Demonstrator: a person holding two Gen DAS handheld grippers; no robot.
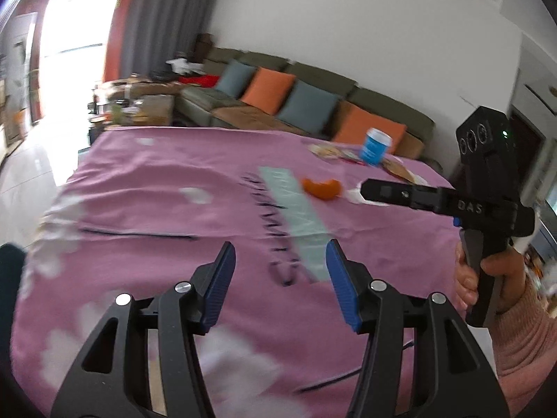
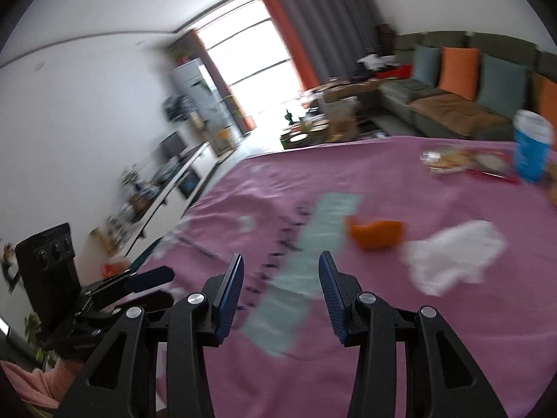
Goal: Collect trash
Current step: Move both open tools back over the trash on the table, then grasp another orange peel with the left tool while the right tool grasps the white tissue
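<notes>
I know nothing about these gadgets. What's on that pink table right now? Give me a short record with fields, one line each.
surface: pink cloth over the table
trash near: orange peel, white tissue
trash far: wrappers
other: blue cup, upright, by the wrappers
left gripper: fingers apart, nothing between them
right gripper: fingers apart, nothing between them
holder: a person's hand, pink sleeve
backdrop: sofa with cushions
picture quality: blurred
</notes>
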